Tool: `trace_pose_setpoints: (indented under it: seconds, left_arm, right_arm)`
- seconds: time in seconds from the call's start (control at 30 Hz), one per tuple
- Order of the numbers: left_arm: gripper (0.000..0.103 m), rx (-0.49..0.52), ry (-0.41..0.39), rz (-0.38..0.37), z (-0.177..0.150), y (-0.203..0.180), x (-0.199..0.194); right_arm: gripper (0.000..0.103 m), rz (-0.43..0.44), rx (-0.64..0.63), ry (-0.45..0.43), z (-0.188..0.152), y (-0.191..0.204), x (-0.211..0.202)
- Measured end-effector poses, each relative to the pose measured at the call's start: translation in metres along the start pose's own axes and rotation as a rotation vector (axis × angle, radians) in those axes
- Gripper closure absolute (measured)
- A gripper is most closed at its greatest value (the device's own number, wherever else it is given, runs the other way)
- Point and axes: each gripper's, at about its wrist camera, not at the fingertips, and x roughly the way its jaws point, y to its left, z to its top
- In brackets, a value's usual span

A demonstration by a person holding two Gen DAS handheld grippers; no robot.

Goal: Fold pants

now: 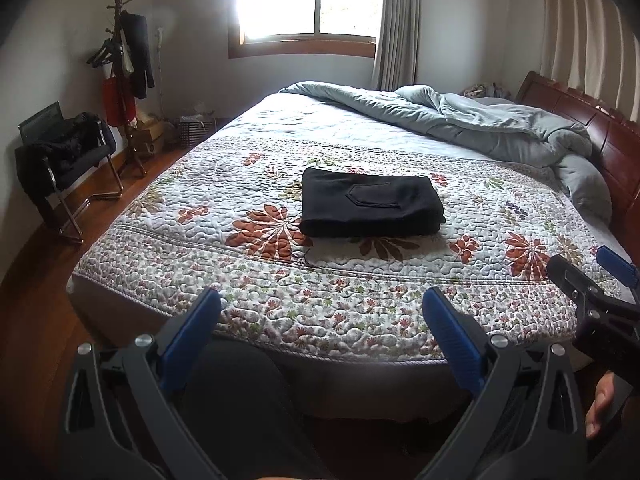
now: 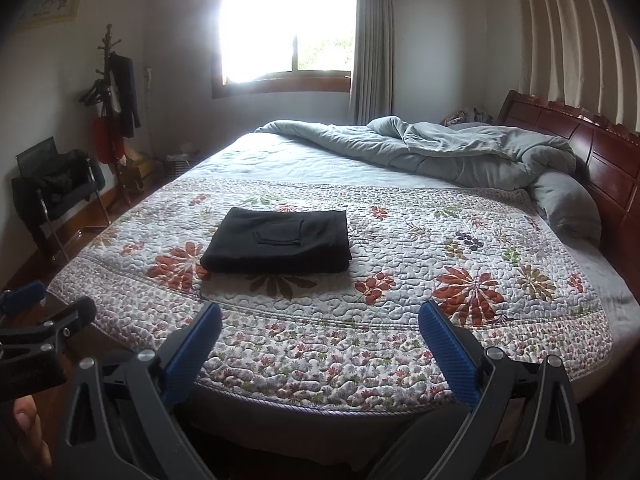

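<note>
The black pants (image 1: 370,208) lie folded in a neat rectangle, pocket up, on the floral quilt (image 1: 280,300) of the bed (image 2: 520,280), well ahead of both grippers and touching neither. The left gripper (image 1: 320,308) hangs over the bed's near edge with its blue fingers (image 1: 448,332) spread wide and nothing between them. The right gripper (image 2: 320,320), just beside it to the right, is likewise spread and holds nothing; the pants sit ahead and to its left.

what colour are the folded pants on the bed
Black. The folded pants show best in the right wrist view, lying on the floral quilt.
</note>
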Motion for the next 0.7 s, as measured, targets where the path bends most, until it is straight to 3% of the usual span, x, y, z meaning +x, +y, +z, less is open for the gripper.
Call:
trace_pose_setpoints:
  seconds: [0.7]
  left_arm:
    - [0.003, -0.006, 0.001, 0.005, 0.0006, 0.0023, -0.0029]
  right_arm:
    - [0.004, 0.005, -0.007, -0.003, -0.0018, 0.0026, -0.0008]
